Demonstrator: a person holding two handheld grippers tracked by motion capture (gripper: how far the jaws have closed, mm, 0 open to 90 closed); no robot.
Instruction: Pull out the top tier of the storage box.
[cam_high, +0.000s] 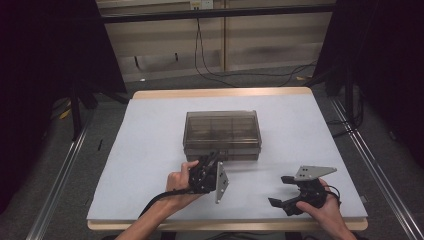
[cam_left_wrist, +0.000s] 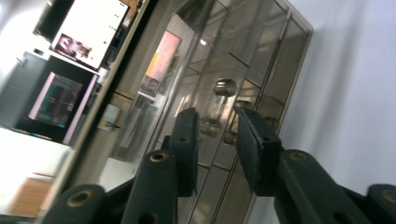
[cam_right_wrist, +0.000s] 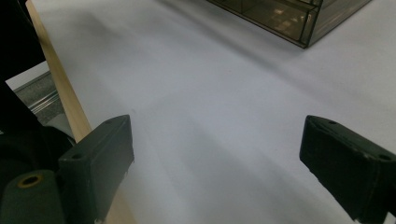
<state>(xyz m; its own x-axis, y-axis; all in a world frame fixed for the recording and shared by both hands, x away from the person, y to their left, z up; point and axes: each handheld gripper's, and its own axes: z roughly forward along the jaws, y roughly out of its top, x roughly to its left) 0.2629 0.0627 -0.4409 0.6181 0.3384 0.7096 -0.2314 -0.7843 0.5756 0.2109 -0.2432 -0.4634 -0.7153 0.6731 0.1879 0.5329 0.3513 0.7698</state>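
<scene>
A smoky, see-through plastic compartment box (cam_high: 222, 134) lies with its lid down in the middle of the white table cover. My left gripper (cam_high: 212, 159) is turned on its side at the box's front edge, near the latch. In the left gripper view its jaws (cam_left_wrist: 217, 119) stand a little apart over the lid (cam_left_wrist: 243, 56), with nothing pressed between the pads, and a small metal part shows through the lid. My right gripper (cam_high: 278, 191) rests low near the table's front right, away from the box. Its jaws (cam_right_wrist: 217, 140) are wide open over bare cover, and a corner of the box (cam_right_wrist: 280, 14) lies far ahead.
The white cover (cam_high: 150, 150) spreads over a wooden table whose edge (cam_right_wrist: 65, 98) runs close beside the right gripper. Metal rails (cam_high: 65, 165) flank the table on both sides. Cables (cam_high: 215, 75) trail on the floor behind it, and dark curtains hang left and right.
</scene>
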